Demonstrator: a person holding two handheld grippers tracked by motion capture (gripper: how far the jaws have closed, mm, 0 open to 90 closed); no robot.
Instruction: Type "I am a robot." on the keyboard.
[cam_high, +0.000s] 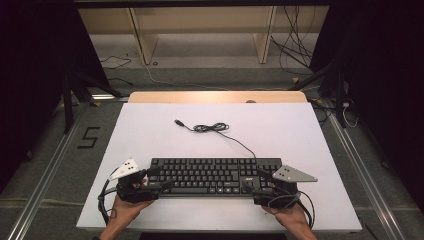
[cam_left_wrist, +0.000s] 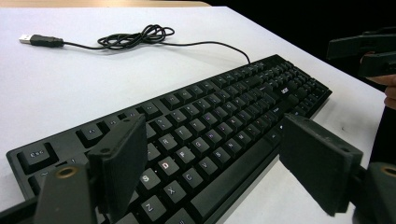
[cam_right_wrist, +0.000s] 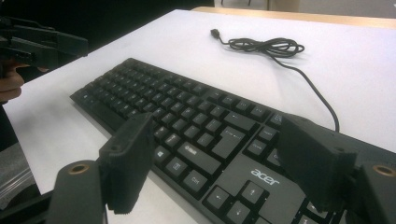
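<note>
Squarely between the two spread, empty claws (cam_high: 165, 179) (cam_high: 248, 184), the black keyboard (cam_high: 215, 175).

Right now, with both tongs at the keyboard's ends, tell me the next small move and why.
Probably shut both tongs on the keyboard. The left tongs and right tongs stand open, jaws straddling its front edge at either end, neither pressing it yet. Its USB cable lies loose, unplugged.

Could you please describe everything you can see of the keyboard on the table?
The keyboard is a black, full-size model that looks plastic, with an "acer" logo above the arrow keys. It lies flat on the white table, near the person's edge. Its thin black cable runs back, bunched in loops, ending in an unplugged USB plug.
</note>
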